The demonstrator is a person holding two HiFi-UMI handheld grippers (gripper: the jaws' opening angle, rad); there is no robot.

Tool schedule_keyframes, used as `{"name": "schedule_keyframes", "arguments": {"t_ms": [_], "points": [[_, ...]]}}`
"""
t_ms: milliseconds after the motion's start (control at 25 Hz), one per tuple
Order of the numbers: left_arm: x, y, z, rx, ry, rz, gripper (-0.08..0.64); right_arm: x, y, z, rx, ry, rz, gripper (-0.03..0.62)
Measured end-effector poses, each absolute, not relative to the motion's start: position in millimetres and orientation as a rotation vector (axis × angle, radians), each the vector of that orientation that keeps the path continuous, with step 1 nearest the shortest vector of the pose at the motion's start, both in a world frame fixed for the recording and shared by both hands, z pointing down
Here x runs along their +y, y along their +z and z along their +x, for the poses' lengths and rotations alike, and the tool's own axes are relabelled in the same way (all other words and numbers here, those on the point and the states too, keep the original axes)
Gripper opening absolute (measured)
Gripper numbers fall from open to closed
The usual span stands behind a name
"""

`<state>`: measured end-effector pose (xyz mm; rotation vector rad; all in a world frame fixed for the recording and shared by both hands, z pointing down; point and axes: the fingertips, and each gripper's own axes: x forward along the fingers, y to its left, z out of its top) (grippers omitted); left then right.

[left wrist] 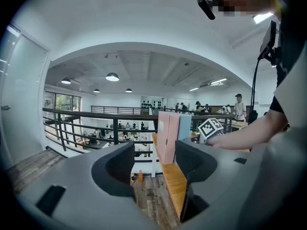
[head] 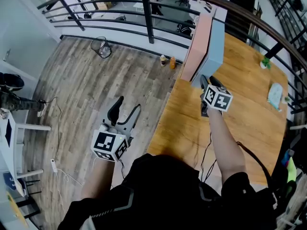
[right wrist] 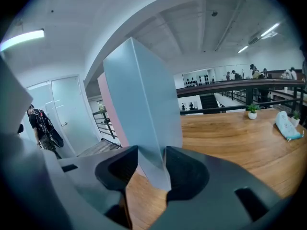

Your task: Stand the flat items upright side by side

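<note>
Two flat, book-like items stand upright side by side straight ahead of the right tool (right wrist: 151, 164): a pale blue item (right wrist: 139, 109) and, against its left face, a pink item (head: 197, 44). Both are tall, thin rectangular slabs with smooth matt faces and square corners, resting on their lower edges. The right tool's jaws are closed on the near upright edge of the blue item, low down, with one pad on each face.

The left tool (left wrist: 154, 164) is held out over the floor (head: 96, 80), jaws apart with nothing between them. The two items and the right tool are ahead of it and to its right.

Under the right tool is the bench (head: 240, 123), a smooth orange-brown wooden top with fine grain. Well ahead of that tool and to its right, a small potted plant (right wrist: 253, 111) and a light blue pouch (right wrist: 288, 126) sit on it.

Grey-brown planks make up the floor below the left tool, where two small bottles (head: 172, 62) stand near the bench's end. Beyond the items runs a dark railing (head: 148, 13) of round metal tubes, with an open hall behind it.
</note>
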<state>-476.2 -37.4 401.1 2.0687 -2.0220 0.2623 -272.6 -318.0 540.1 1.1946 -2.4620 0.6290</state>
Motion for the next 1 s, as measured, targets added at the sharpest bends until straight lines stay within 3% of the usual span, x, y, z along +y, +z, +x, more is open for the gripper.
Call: {"name": "schedule_keyframes", "arguments": {"t_ms": [640,1000], "points": [[-32.1,399.9,-483.2,-2.021,0.176,2.04,0.271,-334.7,536.0,-271.4,-2.415,0.607,1.237,0.199],[-79.6,379.9,-437.6,-1.929,0.114,2.194,0.271,-284.3,455.1,-214.0,-2.593,0.584,1.201,0.219]]}}
